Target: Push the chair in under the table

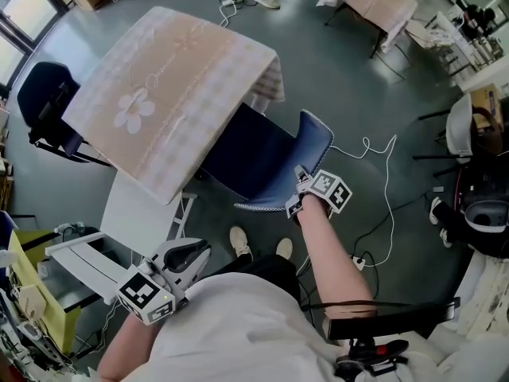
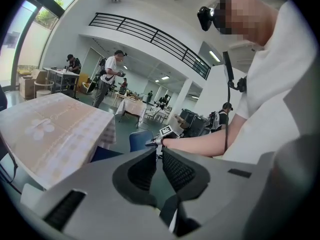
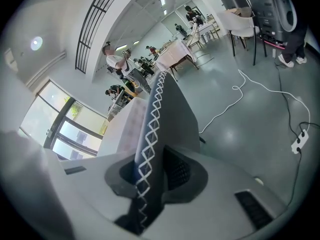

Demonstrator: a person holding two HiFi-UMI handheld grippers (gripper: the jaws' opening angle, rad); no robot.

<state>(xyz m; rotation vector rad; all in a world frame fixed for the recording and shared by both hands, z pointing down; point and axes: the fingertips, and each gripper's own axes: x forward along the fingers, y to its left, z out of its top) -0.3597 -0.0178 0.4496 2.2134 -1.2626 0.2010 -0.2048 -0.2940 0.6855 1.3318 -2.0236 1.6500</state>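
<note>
Chair [image 1: 256, 164] partly under table [image 1: 171, 86]

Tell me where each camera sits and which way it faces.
Head view: on the person's head, steeply down at table, chair, left gripper, right gripper, both forearms, shoes.
Left gripper view: on the left gripper, across its empty jaws toward the table; torso and right forearm show.
Right gripper view: on the right gripper, along jaws clamped on the chair's back; no body shows.
Shared: both gripper views show chair and table.

Overhead head view; chair [image 1: 262, 165] shared throughout
</note>
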